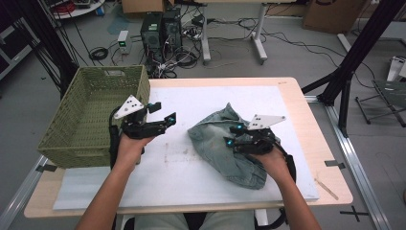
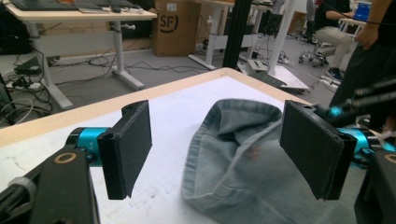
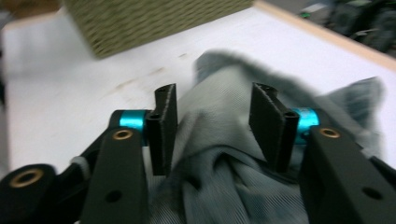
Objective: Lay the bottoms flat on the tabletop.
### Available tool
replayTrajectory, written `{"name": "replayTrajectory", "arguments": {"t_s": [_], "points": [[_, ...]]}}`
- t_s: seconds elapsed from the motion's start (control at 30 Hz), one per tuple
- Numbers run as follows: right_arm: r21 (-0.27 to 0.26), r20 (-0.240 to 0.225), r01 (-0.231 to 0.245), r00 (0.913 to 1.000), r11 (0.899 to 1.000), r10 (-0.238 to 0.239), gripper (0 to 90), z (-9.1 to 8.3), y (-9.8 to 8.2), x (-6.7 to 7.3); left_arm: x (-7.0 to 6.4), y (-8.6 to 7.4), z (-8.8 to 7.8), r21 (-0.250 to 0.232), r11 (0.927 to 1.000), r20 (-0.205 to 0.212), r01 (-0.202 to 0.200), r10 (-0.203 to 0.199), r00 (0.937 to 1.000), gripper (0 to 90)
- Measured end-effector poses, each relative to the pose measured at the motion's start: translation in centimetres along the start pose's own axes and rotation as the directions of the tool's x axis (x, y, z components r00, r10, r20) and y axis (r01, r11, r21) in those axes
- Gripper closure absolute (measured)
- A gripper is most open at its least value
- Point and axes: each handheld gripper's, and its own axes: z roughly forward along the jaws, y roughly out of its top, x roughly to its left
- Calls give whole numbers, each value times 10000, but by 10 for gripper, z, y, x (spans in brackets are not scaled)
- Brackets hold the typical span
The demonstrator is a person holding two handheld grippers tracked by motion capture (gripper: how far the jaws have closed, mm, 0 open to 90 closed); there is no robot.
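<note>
My left gripper (image 1: 162, 113) jaws wide apart above the white mat (image 1: 167, 158) near the basket (image 1: 91, 120), my right gripper (image 1: 231, 135) jaws parted over crumpled denim (image 1: 215, 143) mid-table, cloth between them unpinched.

Right gripper view blurred: denim garment (image 3: 224, 154) edges smeared (bottom cut off); green basket (image 3: 140, 21) cropped at top.

A: So what's on the table? Crumpled denim garment (image 1: 225, 143) sits right of the frame's centre on a white mat (image 1: 177, 167), with the right gripper (image 1: 232, 135) resting on its right side, jaws apart over the cloth.

B: And the other one?

A: Left gripper (image 1: 163, 112) hovers left of centre, jaws wide with nothing between them, just beside the green wicker basket (image 1: 86, 124) at the left.
</note>
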Motion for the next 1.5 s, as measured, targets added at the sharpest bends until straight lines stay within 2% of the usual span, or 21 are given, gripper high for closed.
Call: {"name": "replayTrajectory", "arguments": {"t_s": [0.1, 0.17, 0.23, 0.27, 0.37, 0.5, 0.6, 0.7, 0.73, 0.83, 0.93, 1.07, 1.2, 1.23, 1.27, 1.3, 1.33, 1.37, 1.4, 1.47, 1.5], "points": [[-381, 939, -389, 9947, 9985, 423, 492, -16, -4, -9, -2, -2, 7, 99, 9999, 190, 87, -89, 9998, 254], [-377, 1651, -562, 9843, 9977, 617, 486, -28, -9, -15, -4, -3, 12, 218, 9997, 419, 114, -123, 9990, 254], [-78, 2466, -758, 9662, 9971, 753, 470, -38, -16, -23, -6, -5, 20, 373, 9991, 719, 182, -209, 9972, 253], [76, 2799, -1021, 9552, 9947, 959, 446, -43, -22, -29, -7, -5, 22, 406, 9989, 831, 226, -259, 9962, 254], [159, 3334, -1661, 9306, 9860, 1514, 401, -53, -35, -41, -9, -7, 34, 524, 9981, 1197, 326, -387, 9921, 253], [116, 3952, -2880, 8810, 9575, 2602, 360, -66, -53, -57, -11, -9, 49, 581, 9971, 1364, 492, -568, 9890, 253], [46, 4160, -3201, 8621, 9474, 2893, 364, -73, -59, -61, -15, -10, 66, 881, 9954, 1449, 364, -489, 9882, 253], [-65, 4239, -3222, 8565, 9466, 2944, 367, -78, -61, -63, -20, -13, 83, 1040, 9945, 1661, 150, -323, 9856, 252], [-98, 4248, -3210, 8560, 9470, 2945, 368, -78, -61, -63, -22, -15, 91, 1263, 9920, 1819, -14, -218, 9831, 253], [-122, 4214, -3200, 8575, 9473, 2951, 368, -79, -60, -63, -25, -19, 110, 1754, 9838, 2260, -366, -40, 9741, 295], [-125, 4092, -3226, 8620, 9464, 2993, 353, -77, -60, -62, -28, -23, 128, 2009, 9775, 2365, -647, 157, 9715, 299], [-265, 4012, -3250, 8627, 9453, 3078, 346, -79, -59, -61, -26, -33, 141, 2580, 9617, 2178, -930, 359, 9753, 302], [-368, 4016, -3250, 8611, 9450, 3118, 338, -81, -59, -62, -23, -41, 148, 3063, 9470, 2084, -969, 326, 9775, 328], [-376, 4027, -3302, 8588, 9432, 3168, 321, -80, -59, -63, -23, -43, 149, 3236, 9408, 2109, -1013, 327, 9770, 383], [-397, 4039, -3354, 8562, 9413, 3221, 302, -80, -60, -63, -23, -44, 150, 3364, 9344, 2159, -1174, 448, 9754, 502], [-378, 4054, -3389, 8547, 9401, 3244, 296, -80, -60, -63, -24, -46, 151, 3471, 9289, 2241, -1290, 514, 9732, 552], [-366, 4039, -3424, 8542, 9388, 3273, 289, -79, -61, -64, -25, -48, 153, 3675, 9187, 2349, -1447, 588, 9702, 603], [-322, 4024, -3469, 8540, 9373, 3299, 285, -78, -61, -64, -27, -50, 154, 3910, 9046, 2274, -1700, 841, 9702, 687], [-269, 4029, -3473, 8544, 9374, 3282, 282, -77, -62, -64, -29, -51, 154, 4029, 8965, 2203, -1841, 1002, 9703, 799], [-227, 3987, -3484, 8564, 9371, 3280, 279, -77, -62, -64, -33, -52, 153, 4282, 8740, 2132, -2299, 1495, 9655, 875], [-205, 3999, -3497, 8558, 9366, 3283, 278, -76, -62, -63, -32, -53, 151, 4299, 8731, 2126, -2300, 1497, 9656, 877]]}}
